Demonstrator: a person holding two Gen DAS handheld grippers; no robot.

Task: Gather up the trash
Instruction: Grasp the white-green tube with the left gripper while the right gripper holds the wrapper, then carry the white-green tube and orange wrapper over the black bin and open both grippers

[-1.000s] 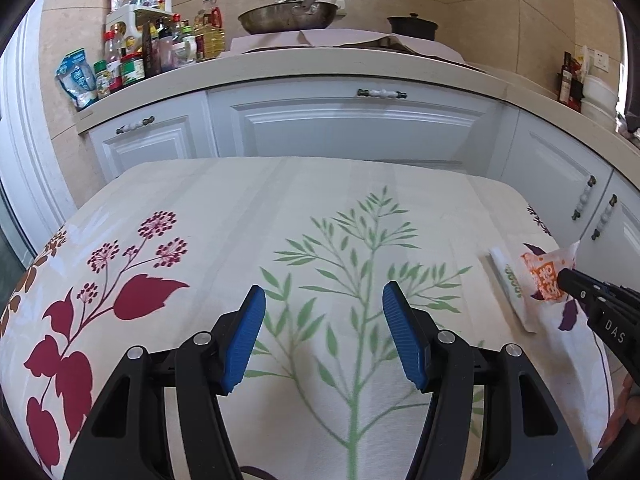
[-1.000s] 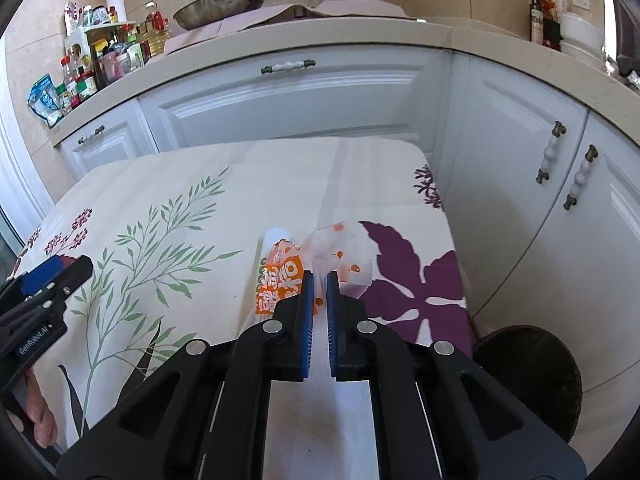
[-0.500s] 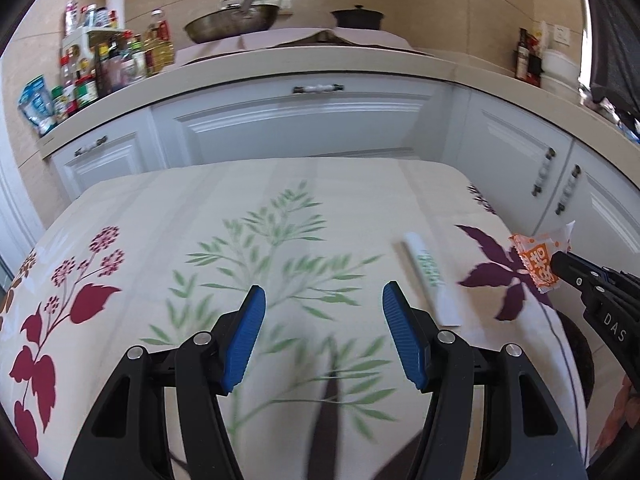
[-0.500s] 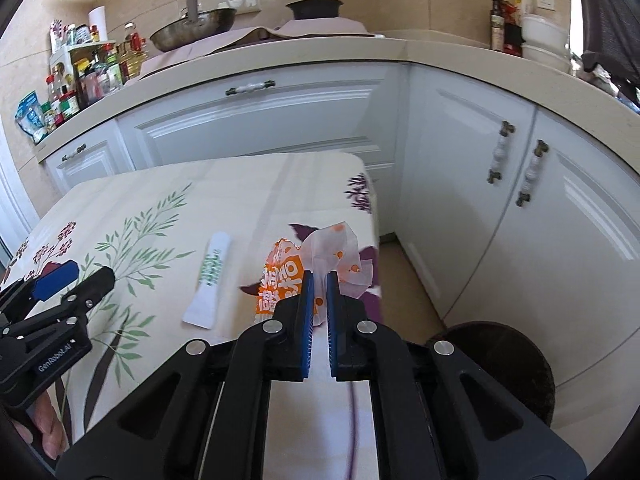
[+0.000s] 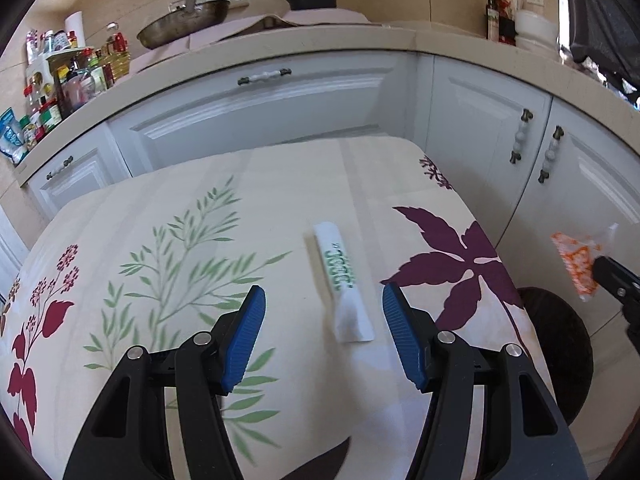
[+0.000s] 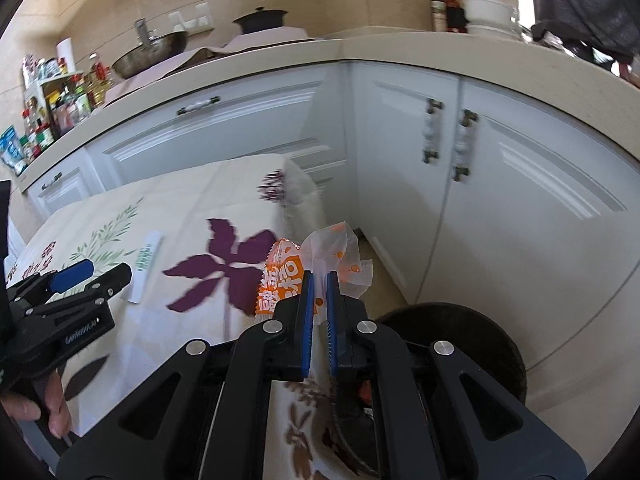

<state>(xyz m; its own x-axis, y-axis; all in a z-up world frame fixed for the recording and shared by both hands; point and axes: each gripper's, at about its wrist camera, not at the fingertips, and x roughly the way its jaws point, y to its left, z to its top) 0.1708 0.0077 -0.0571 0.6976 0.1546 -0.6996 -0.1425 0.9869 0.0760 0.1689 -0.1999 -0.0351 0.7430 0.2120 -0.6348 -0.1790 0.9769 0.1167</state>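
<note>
An orange and clear snack wrapper (image 6: 288, 276) hangs in the air past the table's right edge, with my right gripper (image 6: 319, 280) shut on it. The same wrapper (image 5: 576, 264) shows at the far right of the left wrist view, off the table. A white paper sleeve with green print (image 5: 340, 276) lies flat on the flowered tablecloth (image 5: 168, 248). My left gripper (image 5: 322, 304) hovers open just short of it, the sleeve's near end lying between the blue pads (image 5: 248, 336). The sleeve (image 6: 146, 264) also shows beside the left gripper (image 6: 92, 276) in the right wrist view.
A dark round bin (image 6: 460, 336) stands on the floor right of the table, below the held wrapper. White cabinets (image 5: 480, 128) with a beige counter (image 5: 280, 48) wrap round behind, carrying a pan, a pot and bottles. A hand (image 6: 48, 412) holds the left gripper's grip.
Both grippers have moved right. The right one carried the wrapper from above the table out past its edge, over the bin. The left one now has the white sleeve between its fingers.
</note>
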